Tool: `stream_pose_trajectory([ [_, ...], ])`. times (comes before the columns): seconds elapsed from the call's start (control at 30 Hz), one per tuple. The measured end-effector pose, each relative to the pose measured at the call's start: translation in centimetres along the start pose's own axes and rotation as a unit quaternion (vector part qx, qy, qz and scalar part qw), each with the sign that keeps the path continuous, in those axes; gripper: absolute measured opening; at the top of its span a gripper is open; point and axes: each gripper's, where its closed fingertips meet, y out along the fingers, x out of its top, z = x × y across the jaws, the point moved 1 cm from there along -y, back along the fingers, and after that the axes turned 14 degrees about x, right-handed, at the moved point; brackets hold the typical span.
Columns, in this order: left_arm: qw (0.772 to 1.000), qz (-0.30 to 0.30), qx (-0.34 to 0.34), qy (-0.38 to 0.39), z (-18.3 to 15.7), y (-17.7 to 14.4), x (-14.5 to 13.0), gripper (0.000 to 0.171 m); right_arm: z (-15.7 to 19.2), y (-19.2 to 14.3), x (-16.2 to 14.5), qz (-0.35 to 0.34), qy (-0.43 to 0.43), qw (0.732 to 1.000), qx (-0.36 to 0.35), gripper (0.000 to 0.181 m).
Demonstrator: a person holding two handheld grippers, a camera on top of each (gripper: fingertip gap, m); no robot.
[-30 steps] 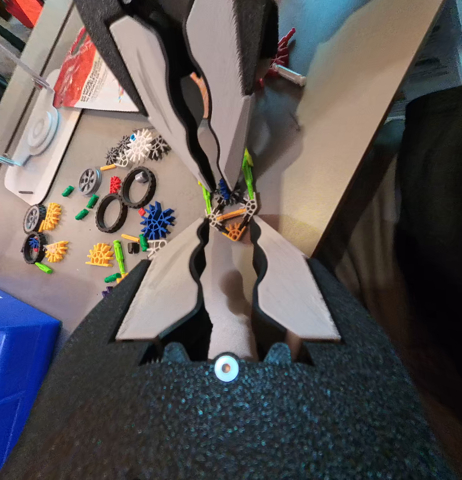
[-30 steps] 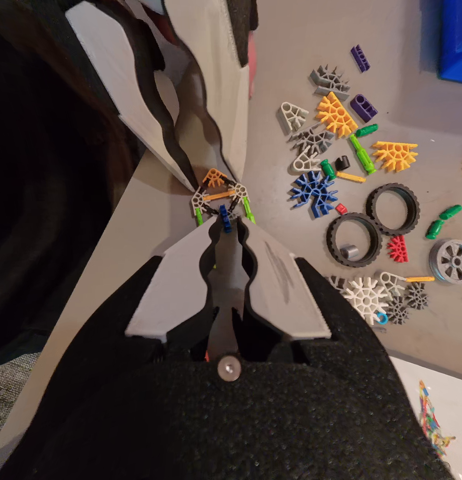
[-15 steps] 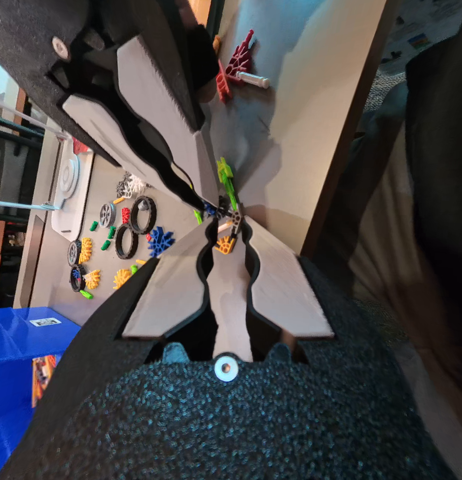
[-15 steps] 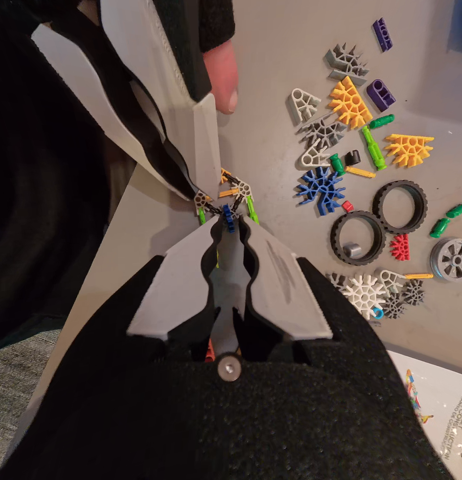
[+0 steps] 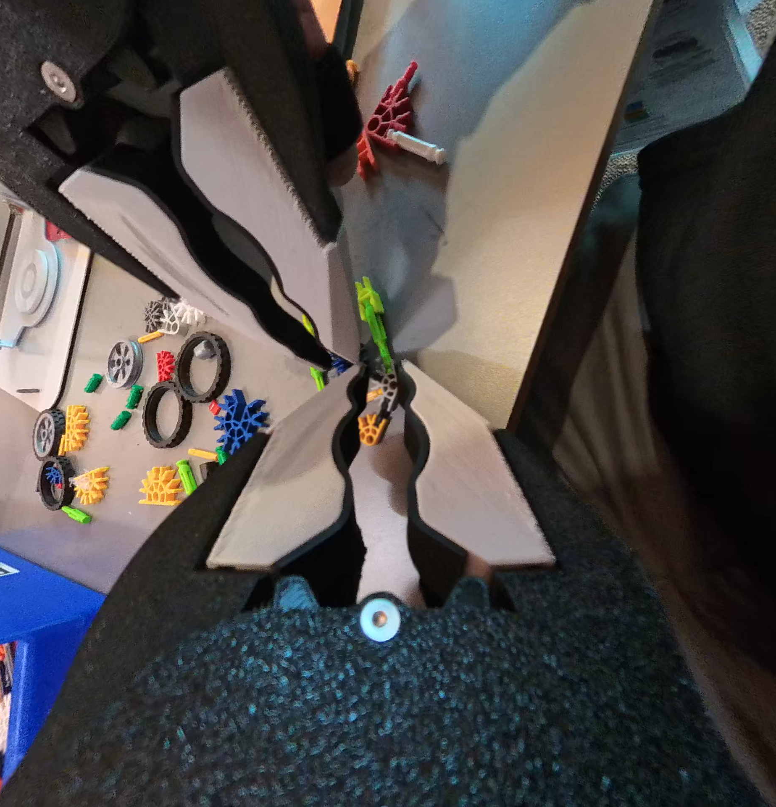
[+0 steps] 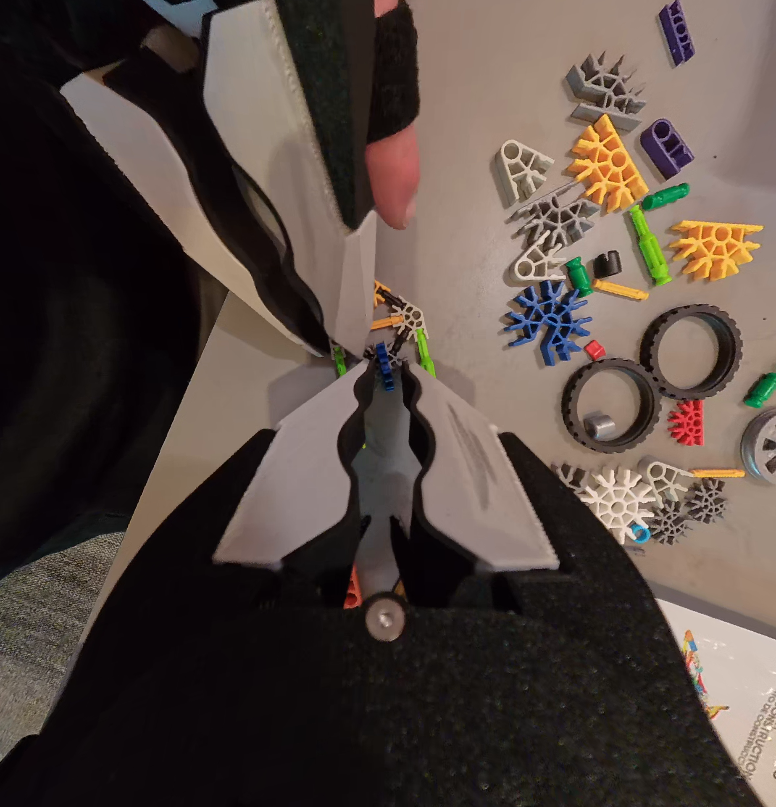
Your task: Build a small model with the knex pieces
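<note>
A small toy assembly (image 5: 387, 387) of grey connectors, orange and green rods and a blue connector hangs above the table edge, held from both sides. My left gripper (image 5: 381, 375) is shut on its grey-connector side, with an orange connector (image 5: 370, 430) showing between the fingers. My right gripper (image 6: 384, 371) is shut on the blue connector (image 6: 384, 364) of the same assembly (image 6: 408, 319). Each gripper shows tip to tip in the other's view: the right one (image 5: 340, 360) from the upper left, the left one (image 6: 342, 349) from the top, with a person's finger (image 6: 394, 183) beside it.
Loose pieces lie on the grey table (image 6: 486, 65): a blue snowflake connector (image 6: 547, 321), two black tyres (image 6: 691, 351), yellow connectors (image 6: 608, 161), a white snowflake (image 6: 617, 502), a wheel hub (image 6: 770, 445). A booklet (image 6: 748, 681) and a blue box (image 5: 28, 611) lie beyond. A dark red connector (image 5: 388, 118) lies near the table edge. Left and right tips are no more than a few centimetres apart. From the right gripper's tips to the white snowflake (image 6: 617, 502) is close to 12 centimetres.
Both grippers rolled while keeping hold, so the assembly turned from face-on to nearly edge-on in the left wrist view. The right gripper now enters from the upper left there.
</note>
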Motion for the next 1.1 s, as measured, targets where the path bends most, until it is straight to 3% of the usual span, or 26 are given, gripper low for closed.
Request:
stream_pose_trajectory([
  [0.23,1.0,-0.001,-0.01,-0.023,0.0,-0.4,-0.2,0.016,0.2,0.2,0.2,-0.017,0.003,1.0,0.015,0.012],
  [0.43,0.996,0.006,-0.07,-0.056,-0.4,-0.6,-0.3,0.016,0.4,0.2,0.2,-0.021,0.013,0.999,0.027,0.012],
  [0.6,0.987,0.014,-0.135,-0.087,-1.0,-1.2,-0.2,0.033,0.5,0.2,0.2,-0.024,0.013,0.999,0.033,0.012],
  [0.9,0.994,0.022,-0.105,-0.037,-1.3,-1.8,0.2,0.055,1.1,0.4,0.3,-0.031,0.014,0.999,0.041,0.012],
  [1.1,0.991,0.039,-0.128,0.008,-2.4,-2.6,0.1,0.057,1.3,0.5,0.4,-0.034,0.019,0.998,0.039,0.012],
])
